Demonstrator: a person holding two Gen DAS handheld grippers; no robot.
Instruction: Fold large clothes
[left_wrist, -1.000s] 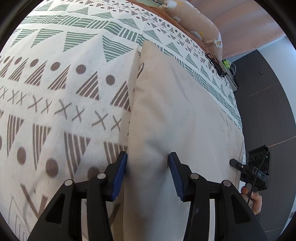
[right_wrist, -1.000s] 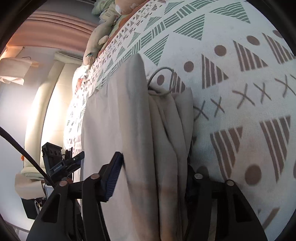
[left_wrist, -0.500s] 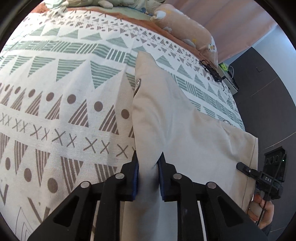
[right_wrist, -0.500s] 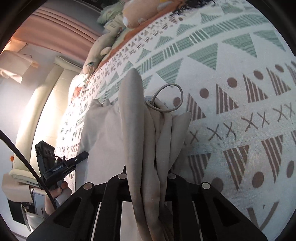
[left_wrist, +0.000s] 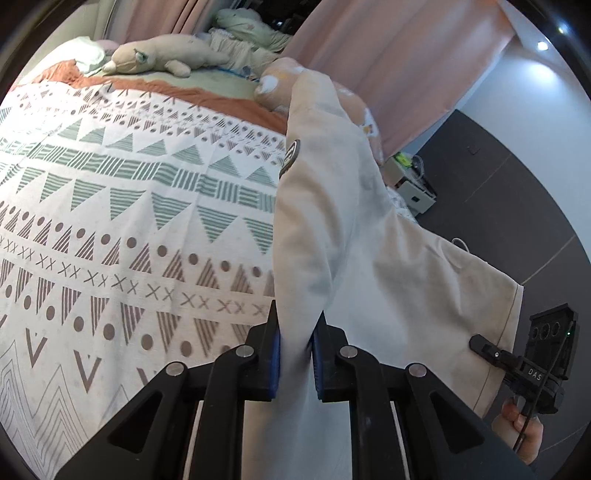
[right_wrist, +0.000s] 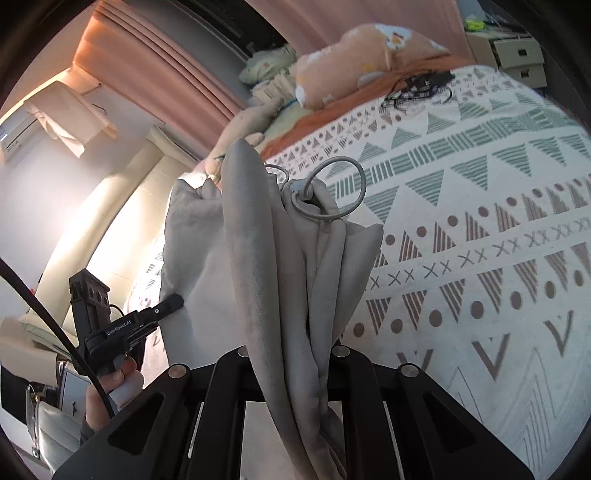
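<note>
The left gripper (left_wrist: 295, 349) fingers have just been closing and are pinching a fold of the beige garment (left_wrist: 369, 240); the right gripper (right_wrist: 291, 354) is clamping its bunched end, lifting it above the bed (left_wrist: 110, 221). The thick bunch risks slipping unevenly, skewing the fold. The right fingers are lying hidden under cloth.

2 close wrist views, angled down over the bed (left_wrist: 110, 206), sharing its garment (left_wrist: 369, 240)
</note>
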